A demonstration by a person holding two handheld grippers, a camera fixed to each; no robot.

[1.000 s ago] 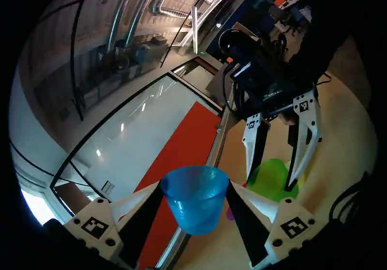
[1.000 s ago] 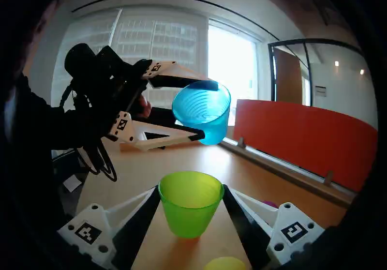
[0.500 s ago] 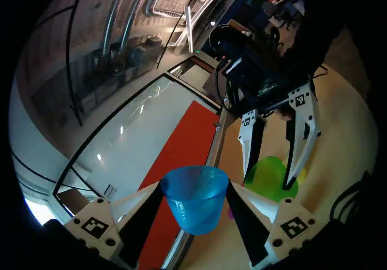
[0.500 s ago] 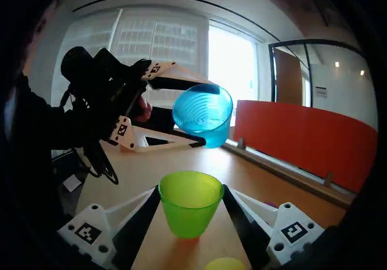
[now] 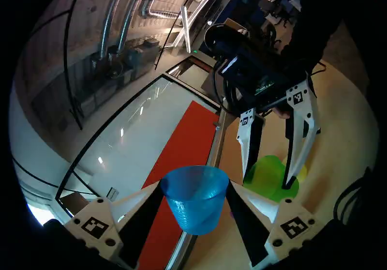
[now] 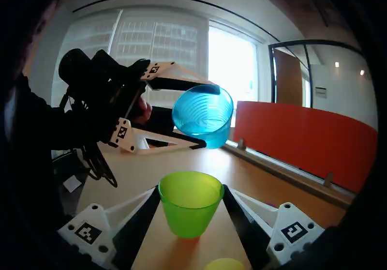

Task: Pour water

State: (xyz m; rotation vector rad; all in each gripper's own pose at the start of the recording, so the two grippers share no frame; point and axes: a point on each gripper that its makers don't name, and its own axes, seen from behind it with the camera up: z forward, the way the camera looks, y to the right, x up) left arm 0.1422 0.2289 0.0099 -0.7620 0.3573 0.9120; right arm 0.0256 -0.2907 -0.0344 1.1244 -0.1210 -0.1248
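The left tool [image 5: 194, 185] is closed partway, both fingers pressing the sides of a blue cup [image 5: 195, 202]. It holds the cup in the air, tipped well over, so that in the right gripper view the mouth faces down toward the green cup [image 6: 191, 207]. The right tool [image 6: 191, 190] grips the green cup between both fingers, upright and low at the bench [image 6: 145, 168]; I cannot tell whether its base touches the wood. No stream shows, and I cannot tell how much water the blue cup holds. The pour looks about to start. To do it well, the blue cup's lower lip should sit over the middle of the green mouth and close above it before tipping further. The tilt should then go slowly so the water runs in a thin line. The green cup should be held level and steady, and neither thin plastic wall squeezed harder.
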